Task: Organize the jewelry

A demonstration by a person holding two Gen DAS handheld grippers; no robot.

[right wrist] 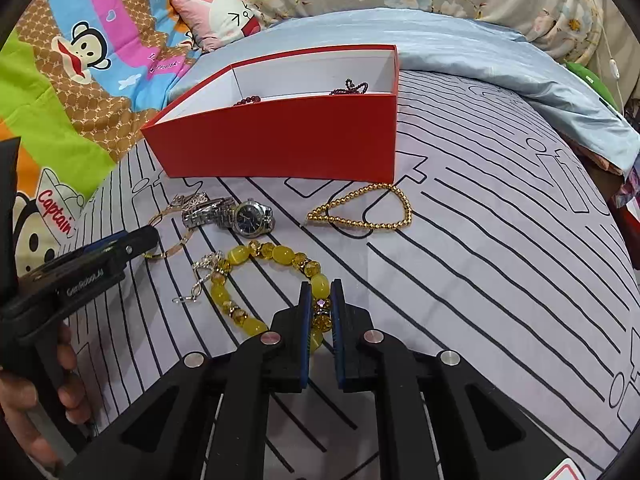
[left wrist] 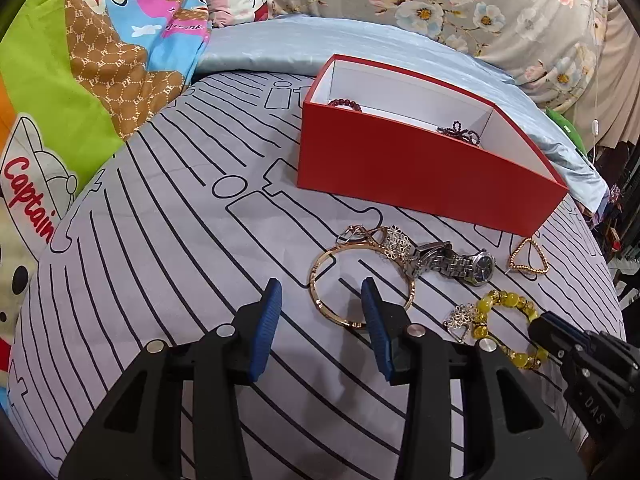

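A red box [left wrist: 400, 168] with a white inside stands on the striped bedsheet and holds two dark bead bracelets [left wrist: 346, 103] [left wrist: 460, 130]; it also shows in the right wrist view [right wrist: 288, 140]. In front of it lie a rose-gold bangle [left wrist: 320, 268], a silver watch [left wrist: 452, 266], a gold bead bracelet [right wrist: 372, 208] and a yellow bead bracelet [right wrist: 276, 256]. My left gripper [left wrist: 320, 300] is open, its right finger over the bangle. My right gripper [right wrist: 321, 292] is shut on the yellow bead bracelet, which rests on the sheet.
A small silver flower chain [right wrist: 202, 276] lies beside the yellow bracelet. A cartoon quilt [left wrist: 80, 80] lies at the left, a blue sheet [left wrist: 280, 44] and floral bedding [left wrist: 480, 8] behind the box. The bed edge falls away at the right.
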